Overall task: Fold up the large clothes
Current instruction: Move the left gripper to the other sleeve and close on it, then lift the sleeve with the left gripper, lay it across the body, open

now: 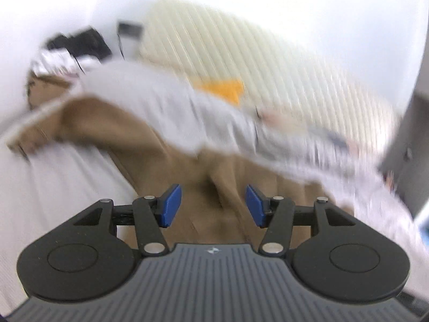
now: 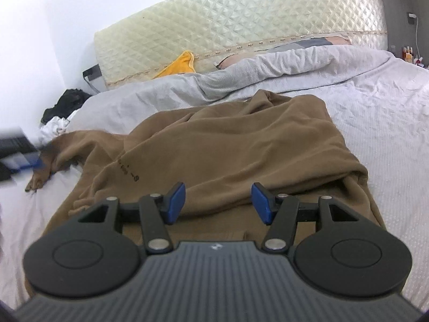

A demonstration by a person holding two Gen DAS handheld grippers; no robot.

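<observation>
A large brown garment [image 2: 241, 145] lies partly folded and rumpled on the white bed sheet [image 2: 388, 147], one sleeve stretched out to the left. My right gripper [image 2: 218, 204] is open and empty, just above the garment's near edge. In the blurred left wrist view the same brown garment [image 1: 187, 177] fills the middle. My left gripper [image 1: 213, 205] is open and empty above it. The left gripper also shows as a blurred dark and blue shape [image 2: 18, 150] at the left edge of the right wrist view, near the sleeve end.
A grey blanket [image 2: 241, 80] is bunched along the head of the bed. A quilted cream headboard [image 2: 241, 21] stands behind it, with a yellow cloth [image 2: 179, 65] against it. Dark and white clothes [image 2: 64, 107] pile at the bed's left side. Small bottles [image 2: 409, 53] stand far right.
</observation>
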